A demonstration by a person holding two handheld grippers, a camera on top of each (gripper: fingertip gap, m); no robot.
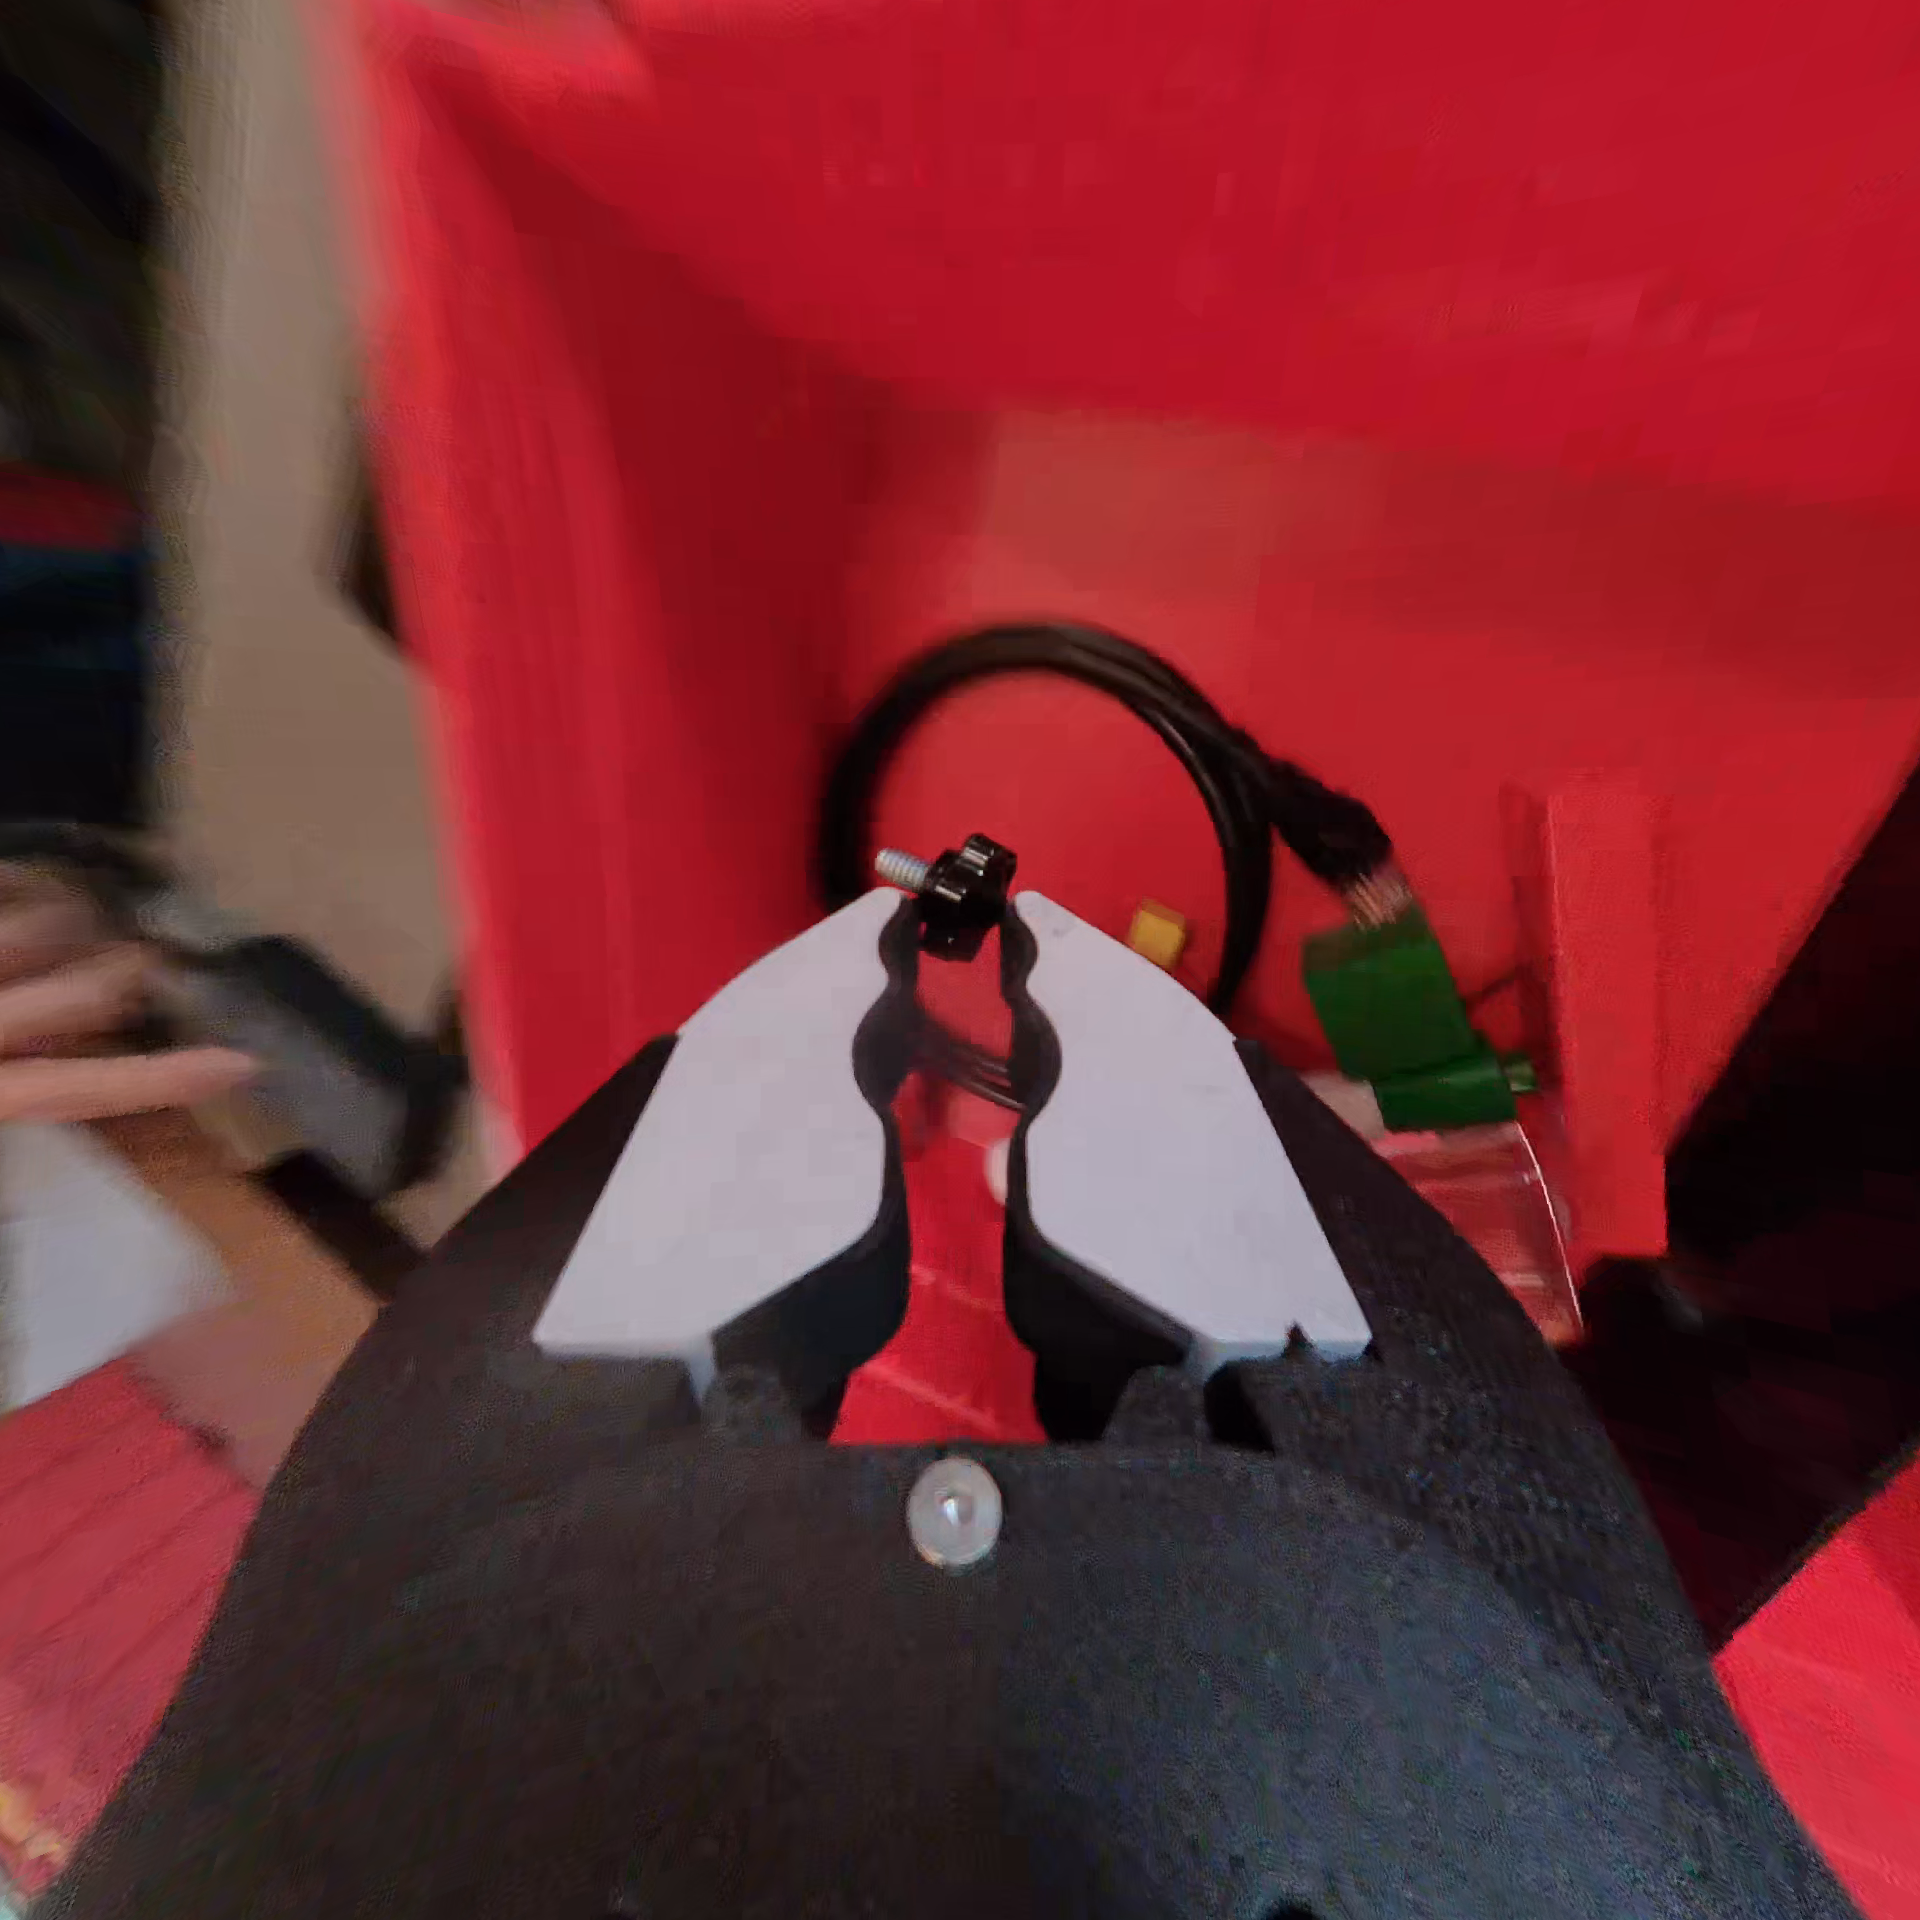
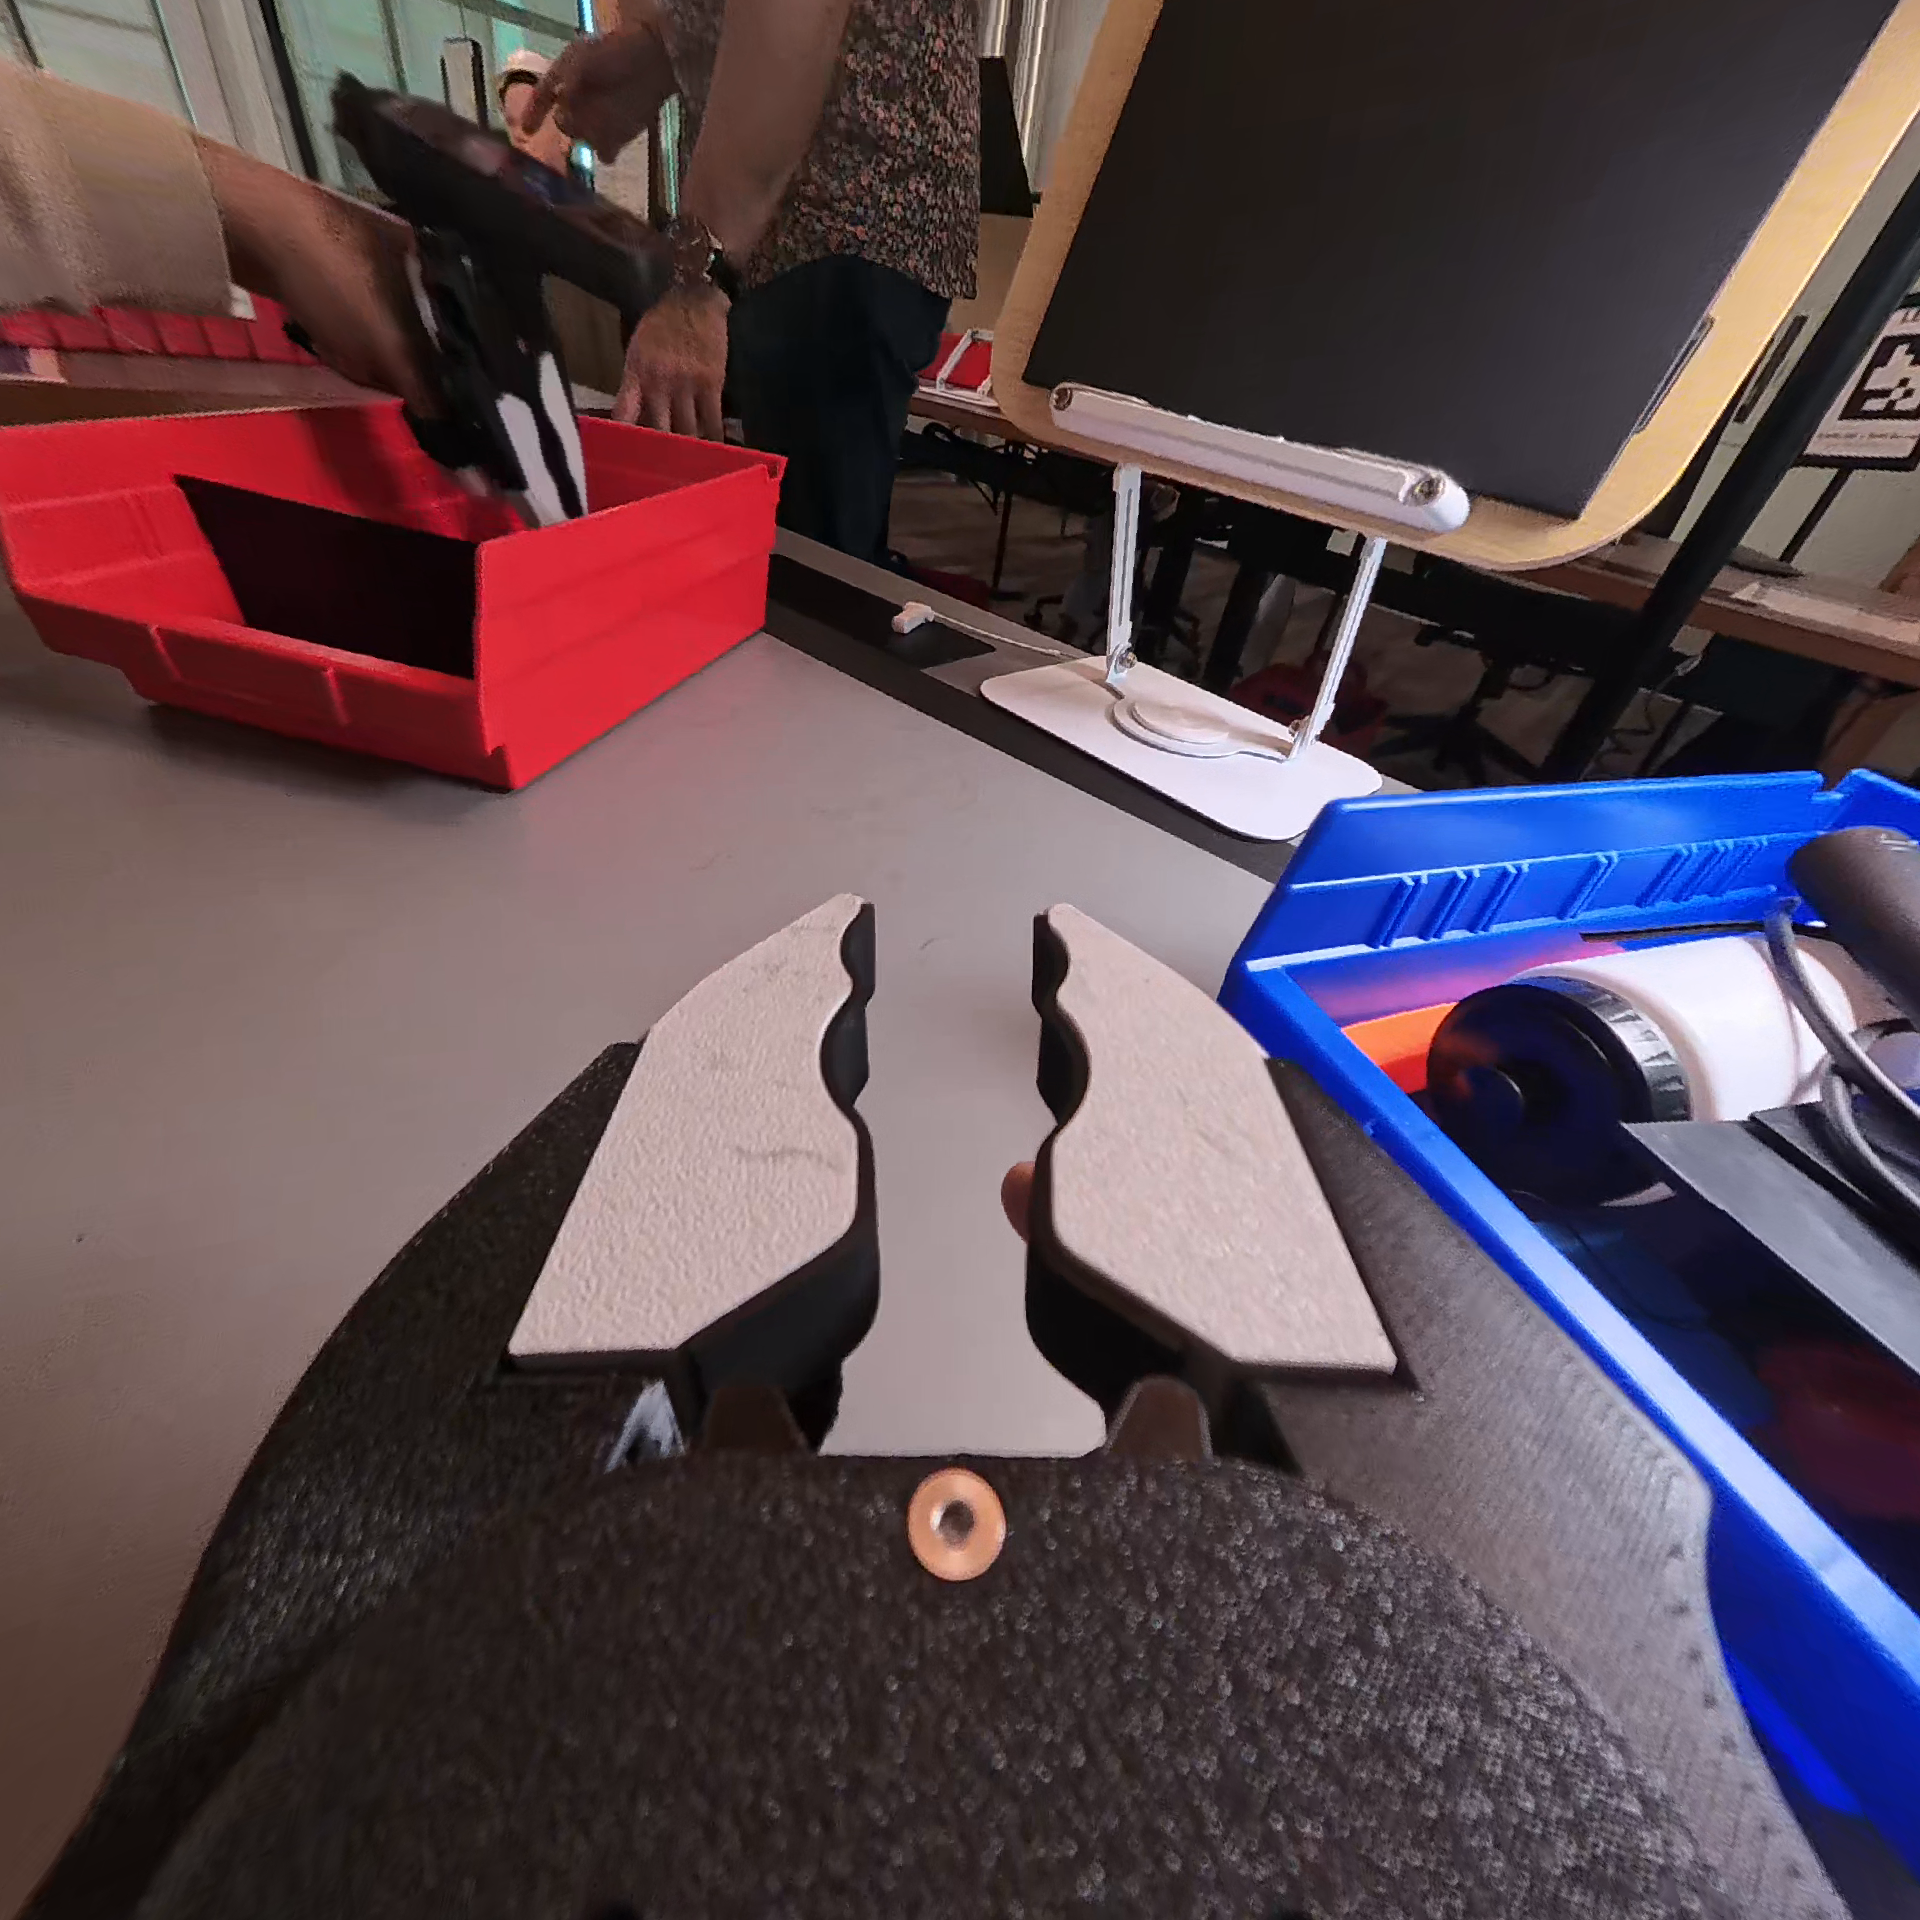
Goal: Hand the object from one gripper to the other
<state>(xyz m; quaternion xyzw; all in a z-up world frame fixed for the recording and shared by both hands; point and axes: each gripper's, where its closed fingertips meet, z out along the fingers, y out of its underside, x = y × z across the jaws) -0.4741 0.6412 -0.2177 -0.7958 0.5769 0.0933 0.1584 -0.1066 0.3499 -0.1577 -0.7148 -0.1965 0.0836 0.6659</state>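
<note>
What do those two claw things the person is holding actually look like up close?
Both match. Each claw, left and right, has a rough, pebbly black body that widens toward the camera, with a small round metal rivet in the middle. Two flat pale grey fingers taper toward the tips, lined inside with wavy black rubber pads. No cables show. A beige sleeve shows in the right view.

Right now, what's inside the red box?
The left claw pinches a black knob screw inside the red box. Behind it lie a black cable, a green part and a small yellow piece. The claw hides the floor beneath.
</note>
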